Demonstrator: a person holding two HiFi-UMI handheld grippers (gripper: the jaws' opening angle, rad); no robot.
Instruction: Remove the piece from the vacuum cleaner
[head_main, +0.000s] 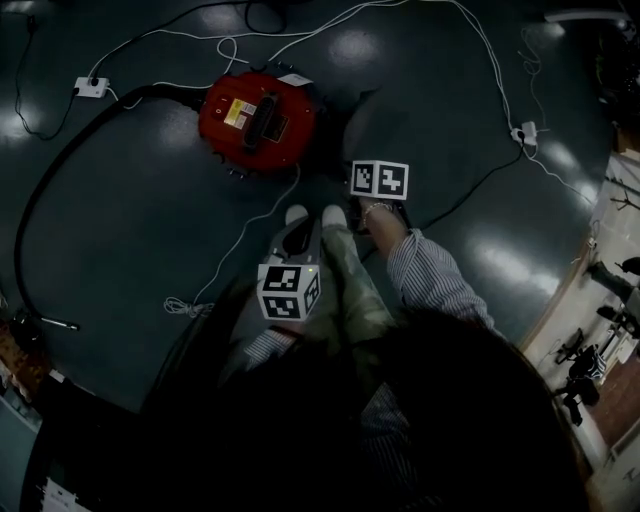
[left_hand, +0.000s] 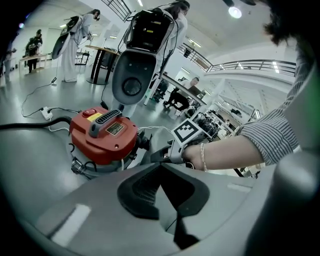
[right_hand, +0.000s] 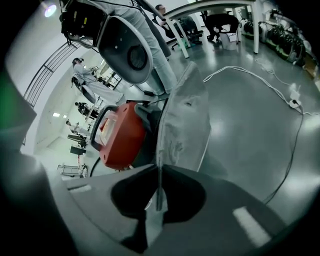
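The red vacuum cleaner (head_main: 258, 118) stands on the dark floor, its black hose (head_main: 40, 190) curving off to the left. My right gripper (right_hand: 159, 167) is shut on the edge of a flat grey piece (right_hand: 184, 120), which rises from the jaws right beside the vacuum cleaner (right_hand: 120, 135). The left gripper view shows that right gripper (left_hand: 159, 156) from the side, with its marker cube (left_hand: 190, 132) and the hand holding it. My left gripper (left_hand: 160, 166) hangs back from the vacuum cleaner (left_hand: 102, 137), tips together, with nothing visible between them. Both marker cubes (head_main: 379, 180) (head_main: 288, 290) show in the head view.
White cables (head_main: 250, 230) trail over the floor to power strips (head_main: 90, 87) (head_main: 527, 132). A large white housing (left_hand: 131, 80) stands behind the vacuum cleaner. The person's shoes (head_main: 335, 214) are close to it. Tables and other people (left_hand: 75, 45) are further back.
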